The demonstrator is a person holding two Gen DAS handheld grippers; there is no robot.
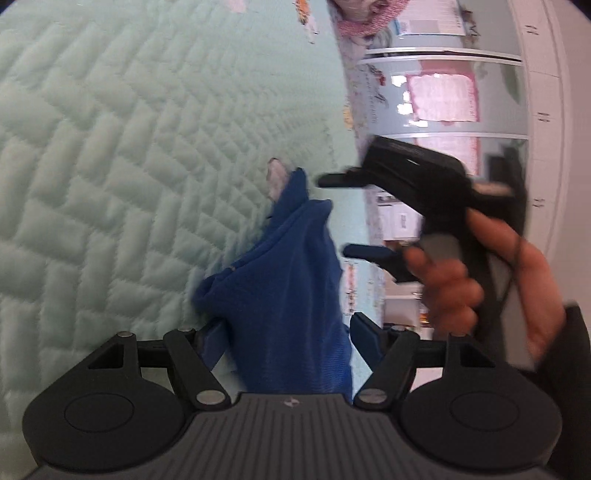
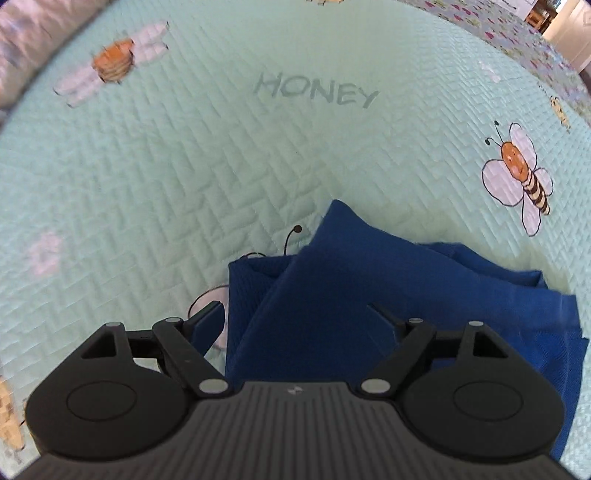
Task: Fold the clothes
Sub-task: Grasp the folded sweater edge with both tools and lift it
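A dark blue garment (image 1: pixel 291 280) lies bunched on the mint quilted bedspread (image 1: pixel 110 147). It runs back between the fingers of my left gripper (image 1: pixel 286 332), whose jaws stand wide; the pads do not press the cloth. To the right, a hand holds my right gripper (image 1: pixel 343 218) beside the garment, blurred, its two fingers spread with nothing between them. In the right wrist view the garment (image 2: pixel 369 280) shows as folded layers on the bedspread (image 2: pixel 184 166). My right gripper (image 2: pixel 295 314) points down over it, open, one finger over the cloth's left edge and the other over the cloth.
The bedspread carries bee prints (image 2: pixel 517 177) and the word HONEY (image 2: pixel 317 92). Its edge (image 1: pixel 351 110) falls away on the right of the left wrist view, where white shelves (image 1: pixel 461 110) stand. A pink cloth (image 1: pixel 369 14) lies at the top.
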